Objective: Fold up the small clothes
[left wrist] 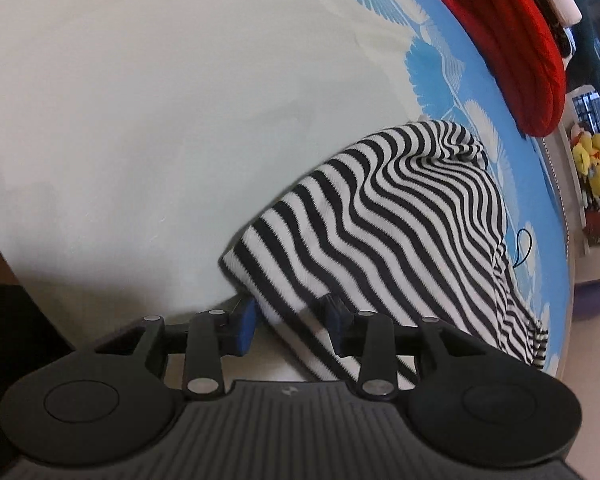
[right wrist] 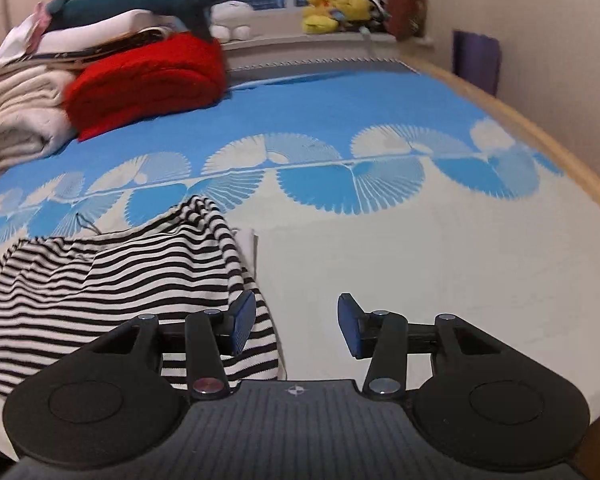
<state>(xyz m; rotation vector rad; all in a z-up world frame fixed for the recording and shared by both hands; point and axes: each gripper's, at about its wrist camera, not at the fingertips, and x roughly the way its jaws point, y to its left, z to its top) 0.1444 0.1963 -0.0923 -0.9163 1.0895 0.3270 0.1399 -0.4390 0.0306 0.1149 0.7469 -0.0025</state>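
My left gripper [left wrist: 292, 326] straddles the striped top's [left wrist: 388, 232] near edge, jaws apart, my right gripper [right wrist: 296, 328] gapes empty beside it on the bed [right wrist: 420, 280]; next, I reckon, clamp and fold.

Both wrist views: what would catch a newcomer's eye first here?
The black-and-white striped garment lies rumpled on the pale part of the bedspread, close in front of both grippers. In the left wrist view its edge lies between the spread fingers of the left gripper; the right gripper stands open beside it over bare cloth. Behind, a bright red blanket sits folded on the blue part of the bed.
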